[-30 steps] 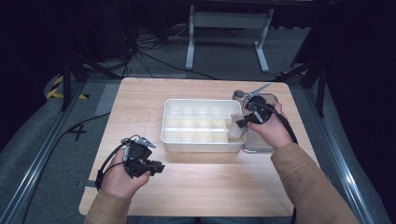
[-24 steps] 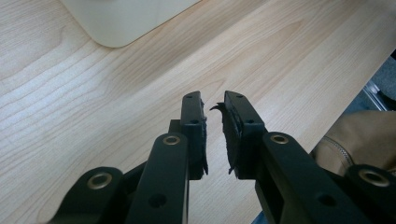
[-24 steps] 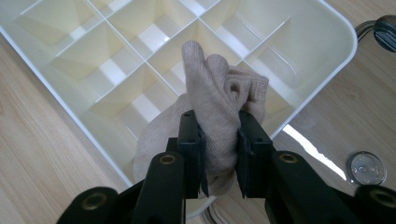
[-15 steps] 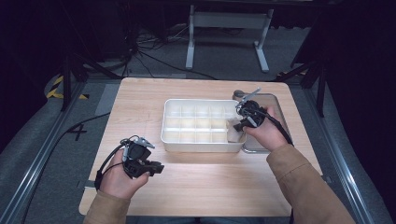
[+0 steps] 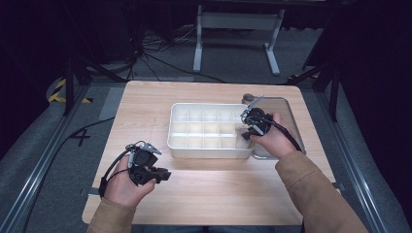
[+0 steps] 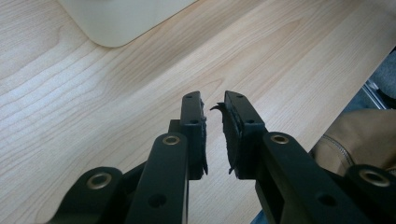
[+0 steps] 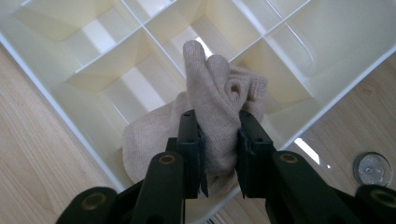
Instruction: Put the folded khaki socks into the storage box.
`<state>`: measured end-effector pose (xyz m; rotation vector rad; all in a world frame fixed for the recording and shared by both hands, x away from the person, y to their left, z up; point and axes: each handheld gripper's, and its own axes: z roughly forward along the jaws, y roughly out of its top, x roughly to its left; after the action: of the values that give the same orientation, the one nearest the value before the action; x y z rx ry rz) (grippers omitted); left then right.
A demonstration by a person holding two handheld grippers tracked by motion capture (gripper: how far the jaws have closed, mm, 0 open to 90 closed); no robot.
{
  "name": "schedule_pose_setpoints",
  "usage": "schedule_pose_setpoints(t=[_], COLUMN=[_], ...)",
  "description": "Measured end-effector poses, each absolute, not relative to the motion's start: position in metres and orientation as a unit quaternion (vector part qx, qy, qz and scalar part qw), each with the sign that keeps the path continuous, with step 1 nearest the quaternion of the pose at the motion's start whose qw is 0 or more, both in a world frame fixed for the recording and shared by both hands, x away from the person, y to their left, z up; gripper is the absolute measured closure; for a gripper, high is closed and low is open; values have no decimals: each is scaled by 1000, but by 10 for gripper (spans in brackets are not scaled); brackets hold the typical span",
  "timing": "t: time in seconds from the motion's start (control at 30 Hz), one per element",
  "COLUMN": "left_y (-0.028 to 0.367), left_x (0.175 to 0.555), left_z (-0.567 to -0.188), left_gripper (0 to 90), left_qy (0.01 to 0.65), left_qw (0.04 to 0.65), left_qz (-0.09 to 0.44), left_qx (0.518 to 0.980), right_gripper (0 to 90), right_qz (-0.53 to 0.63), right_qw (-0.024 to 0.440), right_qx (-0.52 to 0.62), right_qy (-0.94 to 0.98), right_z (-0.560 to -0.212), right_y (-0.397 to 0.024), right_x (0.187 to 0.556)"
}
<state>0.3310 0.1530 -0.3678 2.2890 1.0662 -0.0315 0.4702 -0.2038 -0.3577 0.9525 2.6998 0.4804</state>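
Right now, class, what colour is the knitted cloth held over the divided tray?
Beige: a plain knitted cloth clamped in the right tool over the white tray; the right gripper view shows it best.

Left gripper rests low at the near left, fingers slightly parted, nothing between; right gripper reaches forward, fingers clamped.

The sock sits in the divided box's right-end compartment.

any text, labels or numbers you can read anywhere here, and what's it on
"4": a dark mark that reads like this digit, on the grey floor left of the wooden table.
Nothing readable on the white compartment box, the beige knit cloth or either gripper.
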Motion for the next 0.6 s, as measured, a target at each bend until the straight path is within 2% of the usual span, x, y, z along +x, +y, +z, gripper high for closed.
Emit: schedule_pose_setpoints(t=[0.27,0.6], left_y=[152,153], left_x=[331,331], left_z=[-368,-370], left_gripper=[782,780], left_qy=[404,404], left_qw=[303,303], left_qz=[-14,-15], left_qx=[863,863], right_gripper=[741,743], right_qz=[149,122], right_qw=[114,86], right_qx=[297,300], right_qy=[936,942], right_z=[-358,-368], right_y=[-201,-198], right_x=[471,474])
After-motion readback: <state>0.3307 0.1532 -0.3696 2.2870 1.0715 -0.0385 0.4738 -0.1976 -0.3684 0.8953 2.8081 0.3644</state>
